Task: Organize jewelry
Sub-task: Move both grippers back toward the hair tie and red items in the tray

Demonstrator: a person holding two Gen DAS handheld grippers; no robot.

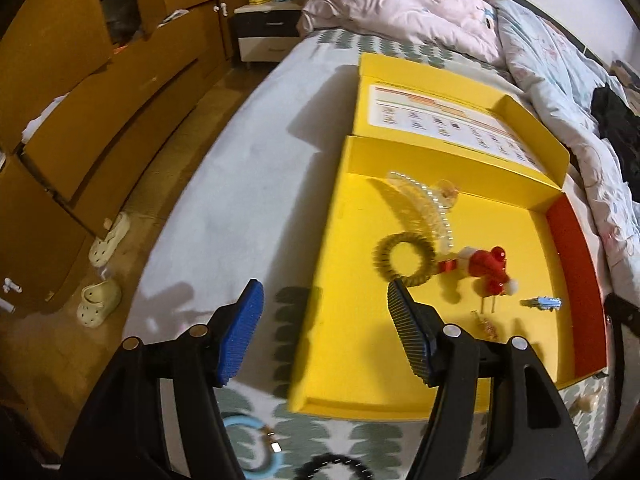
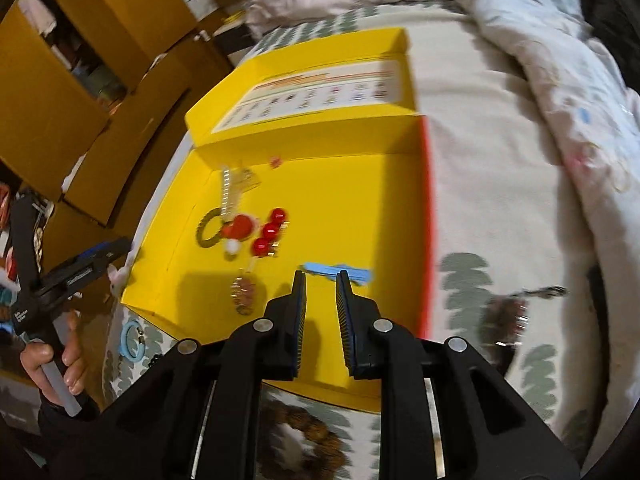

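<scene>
Yellow cardboard forms the open box (image 1: pixel 352 344) lying on the bed (image 1: pixel 248 216), its lid folded back toward the rumpled quilt (image 1: pixel 420 12). Inside lie a clear comb (image 1: pixel 424 208) curving lengthwise away from the camera, a coiled hair tie (image 1: pixel 404 258), a red Santa clip (image 1: pixel 484 268) and a blue clip (image 2: pixel 338 272) lying crosswise. The left gripper (image 1: pixel 324 308) hangs spread wide over the box's left wall, empty. The right gripper (image 2: pixel 321 280) is narrowly parted, just short of the blue clip. Wooden cupboards (image 1: pixel 80 80) line the wall.
</scene>
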